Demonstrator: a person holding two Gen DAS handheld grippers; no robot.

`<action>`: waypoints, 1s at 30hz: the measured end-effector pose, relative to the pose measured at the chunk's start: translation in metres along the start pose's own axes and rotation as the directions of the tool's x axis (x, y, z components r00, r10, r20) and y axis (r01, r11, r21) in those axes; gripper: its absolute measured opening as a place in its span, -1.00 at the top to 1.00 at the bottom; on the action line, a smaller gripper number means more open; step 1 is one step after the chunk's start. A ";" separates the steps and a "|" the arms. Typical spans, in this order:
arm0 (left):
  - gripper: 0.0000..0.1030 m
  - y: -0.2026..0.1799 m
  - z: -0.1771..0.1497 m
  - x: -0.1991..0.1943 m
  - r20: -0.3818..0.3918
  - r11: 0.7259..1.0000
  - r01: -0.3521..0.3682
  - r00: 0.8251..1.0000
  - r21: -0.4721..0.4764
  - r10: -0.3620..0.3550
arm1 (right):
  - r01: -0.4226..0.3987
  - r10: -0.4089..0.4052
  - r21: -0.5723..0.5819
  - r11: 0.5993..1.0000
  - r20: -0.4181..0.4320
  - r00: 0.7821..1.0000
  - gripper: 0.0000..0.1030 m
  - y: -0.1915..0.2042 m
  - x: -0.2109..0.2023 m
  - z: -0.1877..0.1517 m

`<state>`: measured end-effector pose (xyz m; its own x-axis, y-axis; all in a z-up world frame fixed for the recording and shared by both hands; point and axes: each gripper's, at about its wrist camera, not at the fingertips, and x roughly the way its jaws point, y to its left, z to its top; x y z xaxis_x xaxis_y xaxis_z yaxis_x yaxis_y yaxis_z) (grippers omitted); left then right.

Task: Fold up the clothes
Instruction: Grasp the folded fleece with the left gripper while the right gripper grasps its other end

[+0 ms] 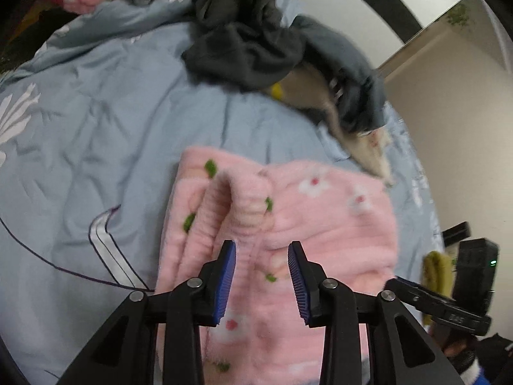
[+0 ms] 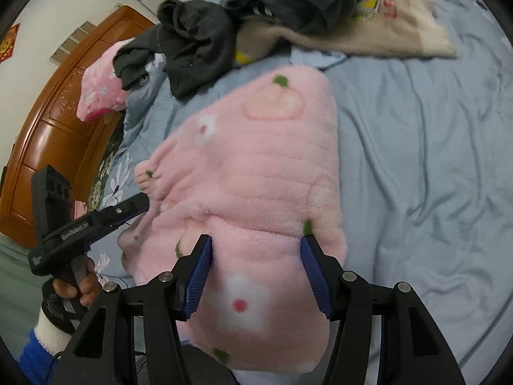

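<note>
lying flat on the light blue bedsheet (image 2: 416,147), a folded pink fleece garment (image 2: 256,176) with white flowers, peaches and green leaves sits directly below both of your tools. your left gripper (image 1: 262,276) hangs over the garment's near edge with its blue-padded fingers (image 1: 227,279) spread apart and nothing pinched between them; a ribbed cuff (image 1: 239,199) of the garment stands up in a loop just beyond the fingertips. your right gripper (image 2: 256,272) is spread wide too, one pad at each side of a folded layer at the garment's near end, and you hold no cloth in it. seen from the right wrist camera, your left tool reaches the garment's left edge, with your hand (image 2: 77,288) on its handle.

beyond the garment's far edge lies a heap of dark grey clothes (image 2: 205,41), and a beige fleece piece (image 2: 368,38) stretches out beside that heap; both are well apart from the pink garment. to the garment's right, the sheet is bare and wrinkled all the way to the bed's rim. to its left, the sheet carries a white floral print, then a pink pillow (image 2: 102,89) and a brown wooden headboard (image 2: 57,128) farther off.
</note>
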<state>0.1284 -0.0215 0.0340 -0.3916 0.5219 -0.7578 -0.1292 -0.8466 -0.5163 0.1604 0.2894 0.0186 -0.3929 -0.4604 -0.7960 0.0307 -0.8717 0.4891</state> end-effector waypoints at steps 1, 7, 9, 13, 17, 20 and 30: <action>-0.06 0.001 0.004 -0.005 0.013 1.000 -0.002 1.000 0.001 0.002 | -0.007 0.007 0.006 1.000 0.015 1.000 -0.13 -0.002 -0.007 -0.001; -0.45 0.022 0.014 0.005 -0.014 0.997 -0.076 0.997 -0.004 0.076 | -0.064 0.041 0.224 0.972 0.107 0.993 -0.36 -0.049 -0.036 -0.033; -0.45 0.026 0.017 0.021 -0.060 0.998 -0.066 0.996 0.013 0.067 | -0.100 0.074 0.307 0.946 0.094 0.993 -0.37 -0.065 -0.030 -0.049; -0.52 0.032 0.022 0.040 -0.096 0.999 -0.022 0.995 0.040 0.026 | -0.186 0.161 0.408 0.894 0.094 0.982 -0.59 -0.080 -0.018 -0.070; -0.64 0.052 0.027 0.055 -0.110 1.000 0.002 0.994 0.011 -0.001 | -0.251 0.231 0.420 0.872 0.097 0.968 -0.62 -0.077 -0.003 -0.074; -0.70 0.063 0.030 0.070 -0.145 1.000 0.019 0.989 0.004 -0.018 | -0.263 0.254 0.426 0.866 0.078 0.964 -0.79 -0.076 0.006 -0.078; -0.32 0.081 0.022 0.073 -0.096 0.982 0.146 0.983 -0.117 -0.158 | -0.273 0.281 0.497 0.823 0.062 0.958 -0.44 -0.077 0.023 -0.078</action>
<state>0.0691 -0.0543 -0.0549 -0.2766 0.6567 -0.7016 -0.0777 -0.7430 -0.6648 0.2206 0.3325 -0.0653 -0.4248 -0.6753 -0.6030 -0.3245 -0.5083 0.7977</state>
